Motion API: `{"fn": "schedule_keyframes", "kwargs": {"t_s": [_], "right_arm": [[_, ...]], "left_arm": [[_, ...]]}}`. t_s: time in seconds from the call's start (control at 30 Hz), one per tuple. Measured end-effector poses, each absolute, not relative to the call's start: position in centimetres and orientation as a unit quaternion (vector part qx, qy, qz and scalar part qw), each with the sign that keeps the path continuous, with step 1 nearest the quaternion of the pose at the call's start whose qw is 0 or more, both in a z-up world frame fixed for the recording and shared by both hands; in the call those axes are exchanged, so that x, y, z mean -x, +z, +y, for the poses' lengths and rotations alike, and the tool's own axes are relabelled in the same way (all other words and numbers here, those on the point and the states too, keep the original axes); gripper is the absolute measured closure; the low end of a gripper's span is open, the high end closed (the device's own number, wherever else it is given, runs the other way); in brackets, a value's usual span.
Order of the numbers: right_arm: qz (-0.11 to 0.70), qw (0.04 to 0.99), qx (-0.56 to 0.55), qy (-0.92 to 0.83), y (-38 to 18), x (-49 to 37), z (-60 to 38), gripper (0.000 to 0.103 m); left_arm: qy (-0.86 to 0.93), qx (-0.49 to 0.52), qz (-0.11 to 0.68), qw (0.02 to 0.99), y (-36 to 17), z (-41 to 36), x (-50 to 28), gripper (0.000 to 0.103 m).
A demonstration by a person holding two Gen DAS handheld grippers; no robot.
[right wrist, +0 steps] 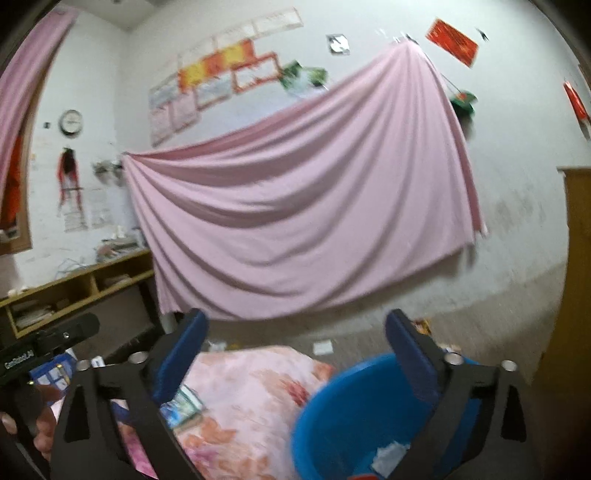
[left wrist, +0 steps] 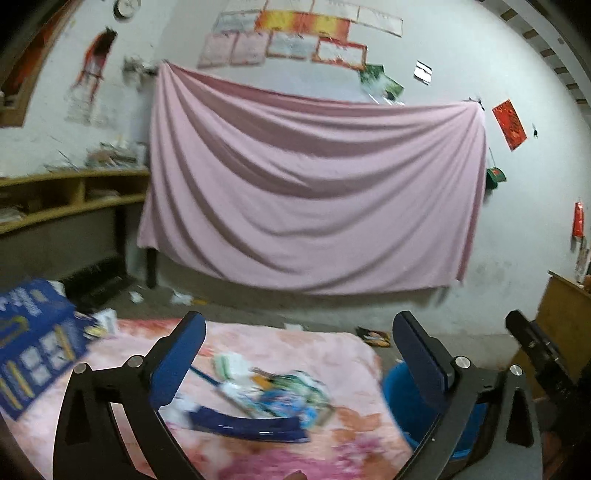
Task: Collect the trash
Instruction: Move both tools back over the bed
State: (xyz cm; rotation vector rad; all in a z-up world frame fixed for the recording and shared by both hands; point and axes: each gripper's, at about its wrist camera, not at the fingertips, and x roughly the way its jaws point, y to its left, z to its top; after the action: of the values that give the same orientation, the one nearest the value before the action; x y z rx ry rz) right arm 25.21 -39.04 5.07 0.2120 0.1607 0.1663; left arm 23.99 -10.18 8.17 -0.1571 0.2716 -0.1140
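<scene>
Above the floral blanket [left wrist: 332, 354] | our left gripper [left wrist: 299, 354] gapes wide over wrappers [left wrist: 280, 395] | our right gripper [right wrist: 295, 354] gapes wide, empty, over blue bucket [right wrist: 343, 413]

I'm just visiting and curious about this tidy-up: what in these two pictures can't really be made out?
- Trash pile on the floral blanket, left wrist view: motion blur smears it, so single wrappers can't be named.
- Blue bucket, right wrist view: bottom edge and right gripper cut it off; the white scrap inside is unidentifiable.
- Blue box, left wrist view: print blurred, cut by the left edge.
- Wall papers, both views: too small to read.
</scene>
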Motion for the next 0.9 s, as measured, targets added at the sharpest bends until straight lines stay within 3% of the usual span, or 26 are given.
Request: {"fn": "schedule_keyframes", "kwargs": {"t_s": [0.47, 0.9], "right_arm": [[0.025, 0.987, -0.041, 0.155, 5.4, -23.6, -31.0, 0.0], [0.108, 0.979, 0.003, 0.175, 3.2, -26.2, -26.8, 0.0]], "left_arm": [[0.016, 0.071, 0.117, 0.99, 5.9, -3.4, -19.7, 0.003], [0.03, 0.132, 0.25, 0.959, 2.0, -0.8, -21.6, 0.004]]}}
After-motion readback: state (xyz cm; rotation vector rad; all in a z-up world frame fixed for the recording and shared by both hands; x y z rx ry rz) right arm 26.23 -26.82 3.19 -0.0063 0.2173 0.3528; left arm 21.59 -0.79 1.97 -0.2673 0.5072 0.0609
